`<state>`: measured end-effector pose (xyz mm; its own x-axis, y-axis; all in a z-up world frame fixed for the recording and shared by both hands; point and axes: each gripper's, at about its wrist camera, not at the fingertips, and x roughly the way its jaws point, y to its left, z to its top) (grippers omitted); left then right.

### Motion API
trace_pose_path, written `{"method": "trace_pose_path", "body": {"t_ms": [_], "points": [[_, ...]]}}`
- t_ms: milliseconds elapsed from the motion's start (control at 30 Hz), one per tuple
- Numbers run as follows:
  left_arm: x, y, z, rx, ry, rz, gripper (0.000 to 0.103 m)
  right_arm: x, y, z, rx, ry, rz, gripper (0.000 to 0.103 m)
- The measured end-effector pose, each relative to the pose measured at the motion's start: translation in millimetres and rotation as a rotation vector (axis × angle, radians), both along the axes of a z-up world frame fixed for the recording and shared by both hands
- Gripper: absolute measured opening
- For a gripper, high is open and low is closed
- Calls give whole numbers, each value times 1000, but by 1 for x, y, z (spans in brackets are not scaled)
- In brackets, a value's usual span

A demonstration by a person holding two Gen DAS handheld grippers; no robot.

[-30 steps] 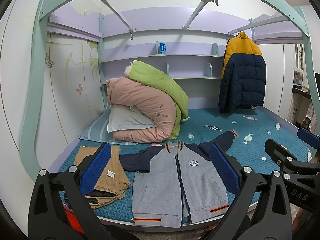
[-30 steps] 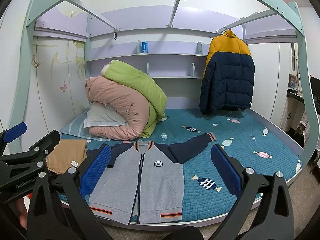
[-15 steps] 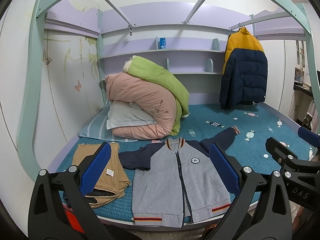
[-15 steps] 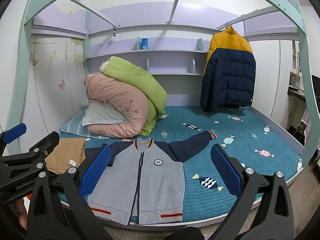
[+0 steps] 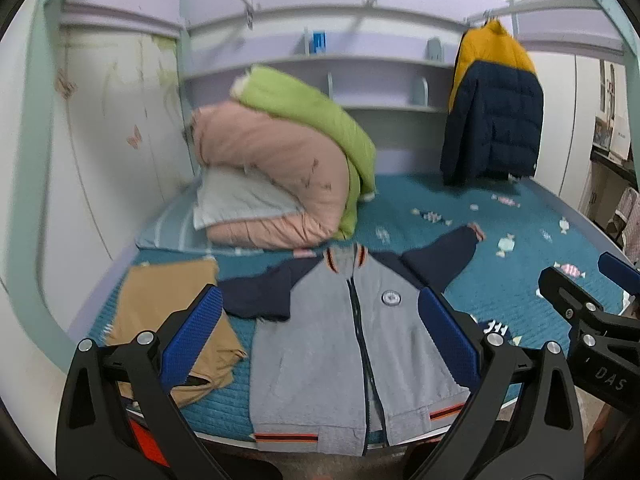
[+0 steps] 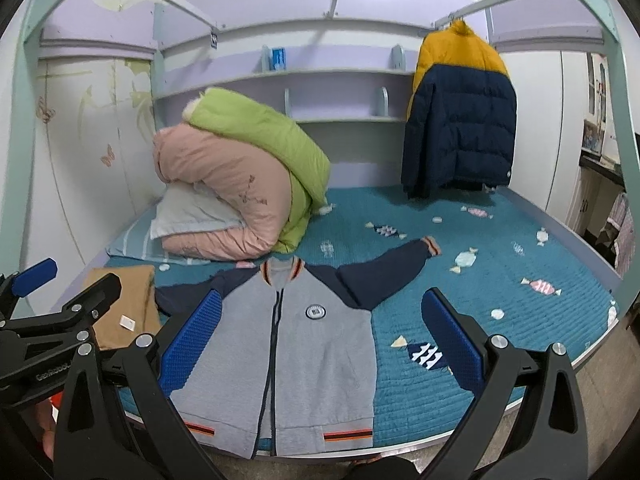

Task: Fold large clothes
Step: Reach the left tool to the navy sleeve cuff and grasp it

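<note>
- Your left gripper (image 5: 320, 340) stands wide open with nothing in it, blue pads well apart, framing the jacket (image 5: 340, 344) at the bottom centre of the left wrist view.
- Your right gripper (image 6: 320, 340) is just as wide open and empty; in its view the jacket (image 6: 288, 344) fills the lower centre-left.
- The jacket lies flat and face up on the bed (image 6: 500, 280), zipped, hem at the near edge. One sleeve (image 6: 384, 276) stretches toward the upper right of the frame; the other sleeve (image 5: 256, 296) is bunched at the left, next to the tan garment (image 5: 168, 320).
- No fold is made yet, so you are judged to be at the approach, before the first grasp.
- The next move likely calls for lowering each gripper to a sleeve or shoulder edge, closing on cloth only, and bringing it across the grey front.
- Take care with the left sleeve: it lies close to the tan garment, so pinch only the navy cloth.
- The quilts (image 6: 240, 184) at upper left and the hanging coat (image 6: 460, 120) at upper right sit well apart from your work.
</note>
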<state>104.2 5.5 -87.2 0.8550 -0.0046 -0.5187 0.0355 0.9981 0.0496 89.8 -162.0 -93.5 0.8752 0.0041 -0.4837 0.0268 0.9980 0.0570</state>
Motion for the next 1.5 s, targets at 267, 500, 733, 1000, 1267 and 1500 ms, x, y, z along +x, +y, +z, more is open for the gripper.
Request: {"method": "trace_pose_path", "body": {"t_ms": [267, 500, 733, 1000, 1267, 1500], "points": [[92, 16, -66, -17, 194, -17, 98, 85, 10, -60, 36, 144, 10, 96], [192, 88, -104, -92, 337, 11, 98, 175, 50, -111, 55, 222, 80, 96], [295, 204, -113, -90, 441, 154, 98, 263, 110, -162, 55, 281, 161, 96], [389, 316, -147, -102, 576, 345, 98, 324, 162, -217, -4, 358, 251, 96], [460, 350, -231, -120, 863, 351, 98, 355, 176, -244, -8, 389, 257, 96], [472, 373, -316, -201, 1152, 385, 98, 370, 181, -260, -19, 414, 261, 96]]}}
